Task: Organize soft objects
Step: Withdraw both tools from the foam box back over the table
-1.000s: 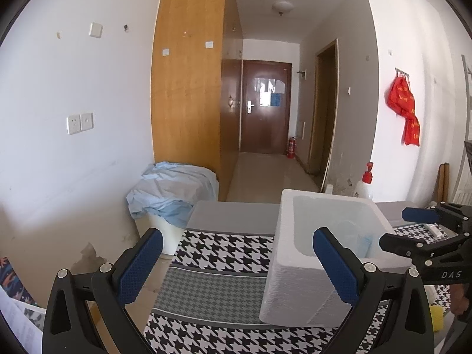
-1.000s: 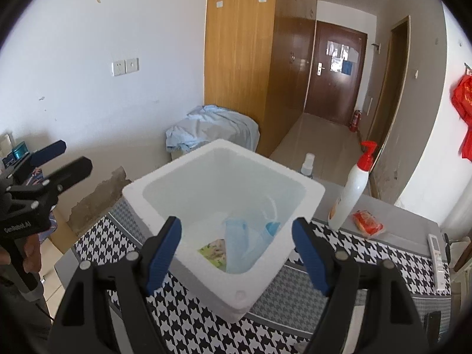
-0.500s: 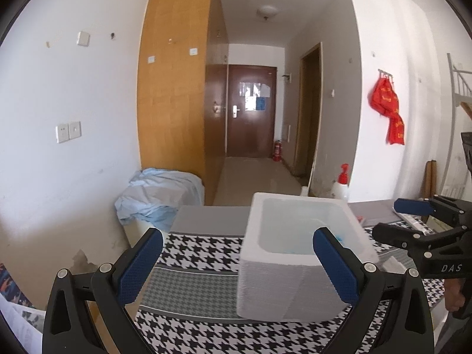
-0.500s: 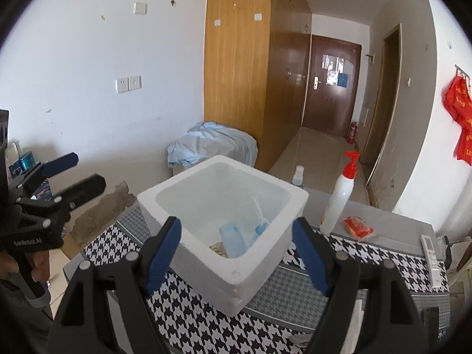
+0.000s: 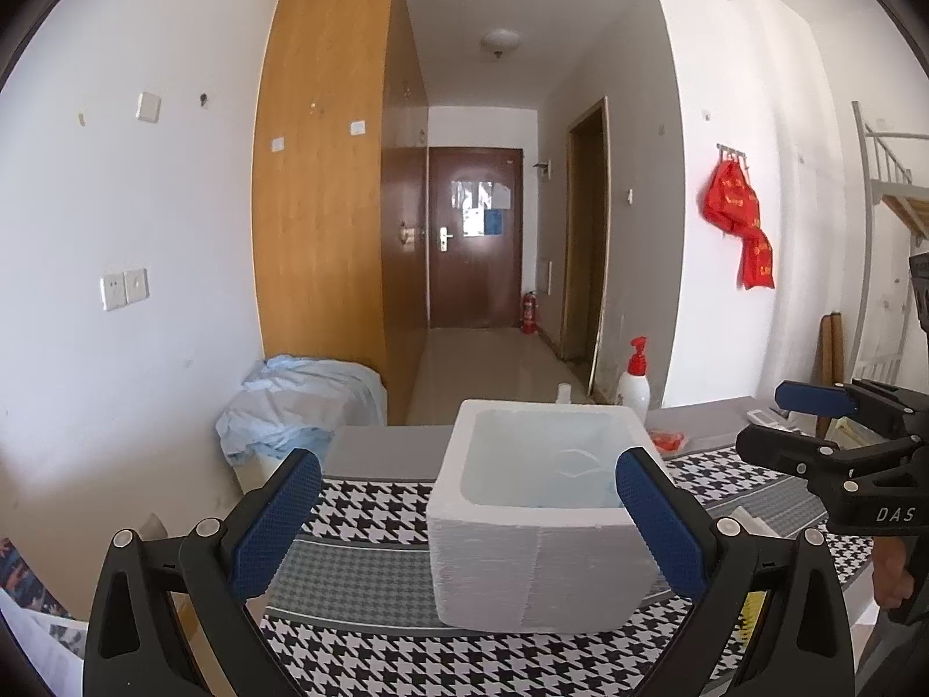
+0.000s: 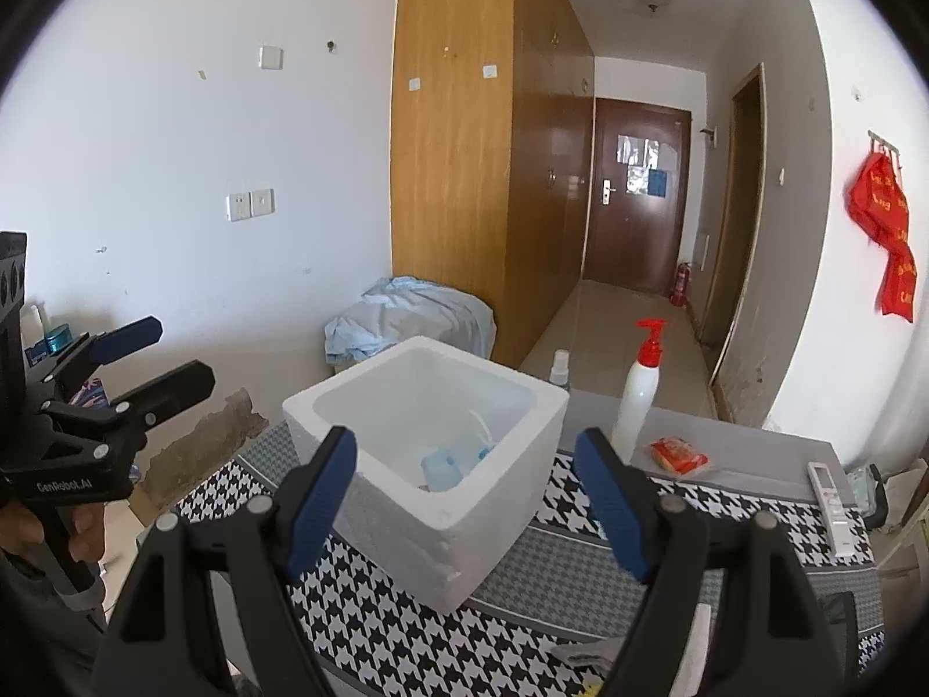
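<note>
white foam box (image 6: 429,441) on houndstooth cloth (image 5: 371,499), both grippers hanging wide open and empty

left gripper (image 5: 464,528) with blue pads (image 5: 273,528) spread well apart, nothing between them, box seen past the right pad; right gripper (image 6: 464,499) likewise gaping, pads (image 6: 322,493) either side of the box's near corner but apart from it, not touching; light blue soft items (image 6: 447,464) lying low inside the box, against the far inner wall, details too small to tell; pump bottle with red top (image 6: 638,395) upright just behind the box on the grey table edge (image 6: 755,447), small red packet (image 6: 679,456) beside it, white remote (image 6: 833,499) further right; crumpled pale blue sheet (image 5: 302,406) heaped by the wooden wardrobe (image 5: 325,162), well apart from the table
</note>
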Available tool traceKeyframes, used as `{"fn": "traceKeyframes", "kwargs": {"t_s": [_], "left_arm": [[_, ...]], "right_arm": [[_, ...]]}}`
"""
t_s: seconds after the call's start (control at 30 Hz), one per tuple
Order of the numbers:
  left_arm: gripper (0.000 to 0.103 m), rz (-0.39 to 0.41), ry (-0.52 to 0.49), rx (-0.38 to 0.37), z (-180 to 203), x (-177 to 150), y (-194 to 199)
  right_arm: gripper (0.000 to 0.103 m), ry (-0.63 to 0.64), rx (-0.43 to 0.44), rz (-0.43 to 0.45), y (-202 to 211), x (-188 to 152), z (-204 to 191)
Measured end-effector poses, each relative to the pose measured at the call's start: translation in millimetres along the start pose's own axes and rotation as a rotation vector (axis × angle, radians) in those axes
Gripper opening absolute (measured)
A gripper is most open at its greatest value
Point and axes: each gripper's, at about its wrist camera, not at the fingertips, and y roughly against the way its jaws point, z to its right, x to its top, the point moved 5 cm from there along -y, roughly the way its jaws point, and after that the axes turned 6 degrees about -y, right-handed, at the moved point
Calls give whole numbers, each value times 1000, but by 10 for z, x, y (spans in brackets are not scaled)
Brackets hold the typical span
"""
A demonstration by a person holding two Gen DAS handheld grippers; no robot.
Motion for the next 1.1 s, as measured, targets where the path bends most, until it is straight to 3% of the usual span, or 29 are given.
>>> {"fn": "traceKeyframes", "kwargs": {"t_s": [0.17,0.3,0.93,1.1], "left_arm": [[102,13,-10,-15,83,16,50],[102,22,-8,-23,121,13,86],[102,34,-21,-67,326,-72,192],[102,32,-23,-86,384,-131,165]], "right_arm": [[82,-9,-8,19,95,-13,39],[96,-16,-12,52,182,-25,64],[98,-31,-63,88,386,-152,237],[98,-29,-86,131,464,-232,287]]}}
